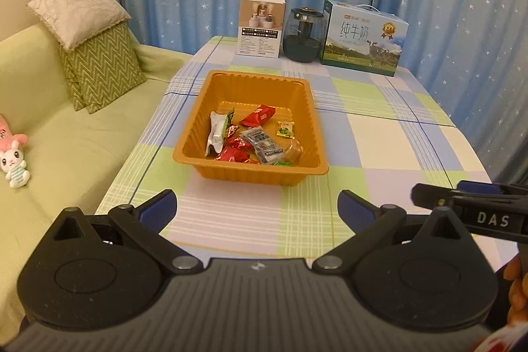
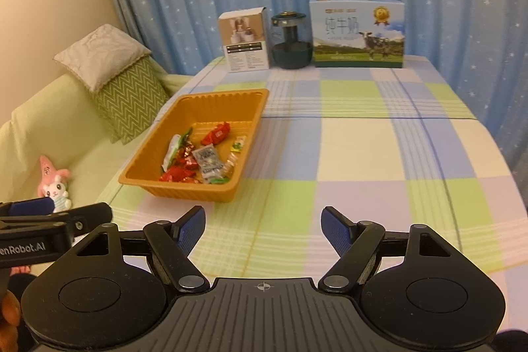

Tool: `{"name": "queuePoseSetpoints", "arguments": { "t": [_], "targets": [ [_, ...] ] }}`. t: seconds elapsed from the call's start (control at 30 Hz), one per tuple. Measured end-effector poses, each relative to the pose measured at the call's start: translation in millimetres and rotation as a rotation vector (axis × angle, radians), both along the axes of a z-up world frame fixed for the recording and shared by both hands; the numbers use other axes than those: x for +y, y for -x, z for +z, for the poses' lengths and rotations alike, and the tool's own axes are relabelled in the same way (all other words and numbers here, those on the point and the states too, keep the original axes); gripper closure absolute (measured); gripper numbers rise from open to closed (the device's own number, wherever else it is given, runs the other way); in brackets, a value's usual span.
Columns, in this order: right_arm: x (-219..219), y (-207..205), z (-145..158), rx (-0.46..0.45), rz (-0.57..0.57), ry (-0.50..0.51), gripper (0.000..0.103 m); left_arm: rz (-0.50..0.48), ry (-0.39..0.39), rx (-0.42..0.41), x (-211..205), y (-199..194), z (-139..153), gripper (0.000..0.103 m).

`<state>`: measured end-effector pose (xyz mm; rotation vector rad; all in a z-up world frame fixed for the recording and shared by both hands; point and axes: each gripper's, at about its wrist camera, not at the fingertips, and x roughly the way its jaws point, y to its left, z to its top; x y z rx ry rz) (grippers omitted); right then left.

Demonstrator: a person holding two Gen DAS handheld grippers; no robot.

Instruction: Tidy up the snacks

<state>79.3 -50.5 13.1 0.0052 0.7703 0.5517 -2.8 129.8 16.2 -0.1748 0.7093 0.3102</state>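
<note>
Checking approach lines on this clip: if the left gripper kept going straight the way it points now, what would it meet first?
Probably the near wall of the orange tray, which lies straight ahead of the open left gripper; only bare checked tablecloth lies between. Depth is unclear, so it might meet the cloth first.

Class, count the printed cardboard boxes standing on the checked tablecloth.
2. The white-and-beige printed box stands at the table's far edge, left of the dark glass jar; the blue-and-green milk carton with handle stands right of it. None appears hidden.
</note>
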Motion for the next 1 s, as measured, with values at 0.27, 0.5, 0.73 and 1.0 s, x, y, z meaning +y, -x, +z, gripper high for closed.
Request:
{"name": "queuePoseSetpoints", "arguments": {
  "t": [0.27, 0.5, 0.73, 1.0],
  "targets": [
    [-24, 32, 14, -0.023, -0.024, 0.026, 0.026, -0.010, -0.009, 0.001, -14, 24, 11, 0.000],
    [-36, 55, 25, -0.037, -0.025, 0.027, 0.025, -0.022, -0.025, -0.014, -26, 38, 21, 0.000],
    [-39, 67, 31, -0.042, -0.028, 0.034, 0.025, -0.034, -0.043, -0.025, -37, 48, 24, 0.000],
    [-42, 67, 32, -0.043, -0.041, 0.034, 0.025, -0.040, -0.046, -0.022, -41, 46, 22, 0.000]
  ]
}}
